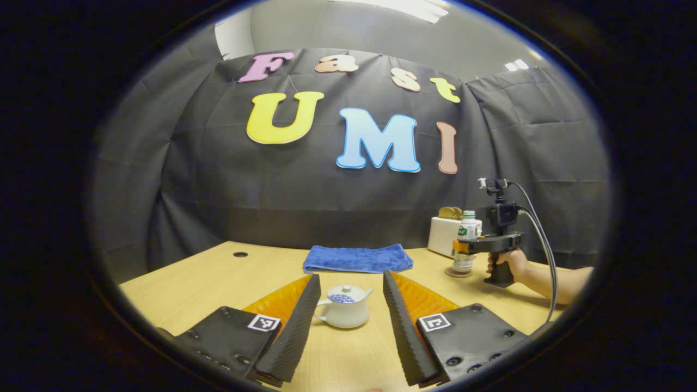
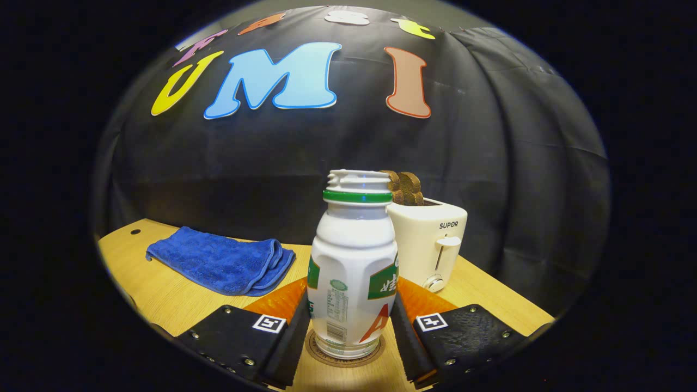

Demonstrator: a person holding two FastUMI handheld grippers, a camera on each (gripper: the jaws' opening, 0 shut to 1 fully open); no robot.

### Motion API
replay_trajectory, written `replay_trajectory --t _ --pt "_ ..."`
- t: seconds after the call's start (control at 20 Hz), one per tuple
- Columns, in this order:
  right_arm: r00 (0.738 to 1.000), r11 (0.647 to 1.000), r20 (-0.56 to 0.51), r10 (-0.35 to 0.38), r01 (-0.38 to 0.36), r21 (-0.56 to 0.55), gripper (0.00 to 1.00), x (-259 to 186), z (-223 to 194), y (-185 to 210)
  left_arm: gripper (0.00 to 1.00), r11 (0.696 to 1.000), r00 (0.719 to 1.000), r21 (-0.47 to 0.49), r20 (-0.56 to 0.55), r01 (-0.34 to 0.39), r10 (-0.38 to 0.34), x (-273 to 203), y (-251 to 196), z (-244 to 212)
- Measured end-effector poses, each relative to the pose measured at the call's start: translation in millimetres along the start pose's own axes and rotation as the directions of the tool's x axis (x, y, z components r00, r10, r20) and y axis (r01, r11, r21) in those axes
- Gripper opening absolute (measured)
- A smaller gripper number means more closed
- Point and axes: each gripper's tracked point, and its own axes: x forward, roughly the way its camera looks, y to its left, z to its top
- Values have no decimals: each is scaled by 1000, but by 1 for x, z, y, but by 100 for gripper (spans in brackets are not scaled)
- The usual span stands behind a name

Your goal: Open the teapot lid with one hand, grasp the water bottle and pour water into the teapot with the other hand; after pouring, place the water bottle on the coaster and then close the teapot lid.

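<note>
A small white teapot [image 1: 344, 311] stands on the wooden table with its lid [image 1: 347, 292] on. It sits ahead of my left gripper [image 1: 351, 276], in line with the gap between the fingers. The fingers are spread wide and open, touching nothing. A white water bottle [image 2: 351, 272] with a green neck ring and no cap stands upright on a round coaster [image 2: 348, 362]. My right gripper [image 2: 351, 296] is shut on its lower body. In the left gripper view, the right gripper [image 1: 463, 247] and the hand holding it are at the far right with the bottle [image 1: 465, 239] on the coaster [image 1: 457, 274].
A folded blue towel [image 1: 356, 258] lies at the back middle of the table [image 1: 218, 277]. A white toaster [image 2: 430, 245] with bread slices in it stands behind the bottle. A cable runs from the right gripper past the forearm [image 1: 561, 280].
</note>
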Motion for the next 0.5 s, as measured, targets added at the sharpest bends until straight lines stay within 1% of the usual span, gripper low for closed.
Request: replay_trajectory --t 0.15,0.25,0.5 --pt "1000 1000 -4 0 0 4 72 1 -3 0 78 1000 1000 9 4 2 -2 0 -2 3" --pt "1000 1000 -6 9 -9 27 72 4 -4 5 78 1000 1000 14 4 3 -3 1 -3 2" --pt "1000 1000 -13 -2 3 4 72 4 -4 5 78 1000 1000 20 5 6 -6 -2 -4 2"
